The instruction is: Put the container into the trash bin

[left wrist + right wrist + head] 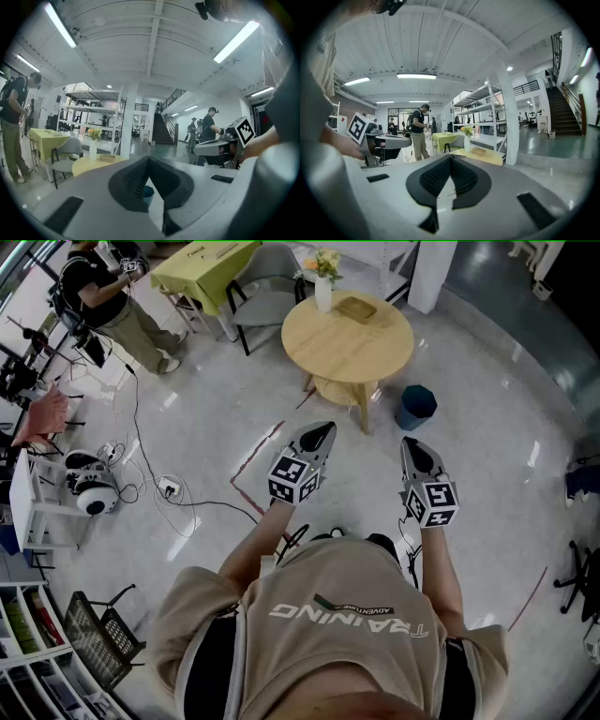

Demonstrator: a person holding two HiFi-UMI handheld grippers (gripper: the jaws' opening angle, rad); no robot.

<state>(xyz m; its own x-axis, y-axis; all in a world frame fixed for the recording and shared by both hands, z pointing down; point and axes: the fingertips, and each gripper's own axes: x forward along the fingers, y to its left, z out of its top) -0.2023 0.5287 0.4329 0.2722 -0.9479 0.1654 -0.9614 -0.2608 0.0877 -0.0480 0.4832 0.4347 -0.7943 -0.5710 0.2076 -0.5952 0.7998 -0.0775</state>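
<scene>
A shallow tan container [357,308] lies on the round wooden table [349,343], beside a white vase of flowers [323,292]. The dark blue trash bin [415,406] stands on the floor to the right of the table's base. My left gripper [323,432] and right gripper [409,448] hover side by side over the floor, short of the table, both shut and holding nothing. In the left gripper view the container [108,158] shows on the table, and the bin [146,193] peeks through below the closed tips [149,159]. The right gripper view shows the container [478,151] past its tips [451,157].
A grey chair [265,296] and a yellow-green table [204,268] stand behind the round table. A person [112,296] stands at the far left. Cables and a power strip [170,488] lie on the floor to the left. An office chair base [581,582] is at the right edge.
</scene>
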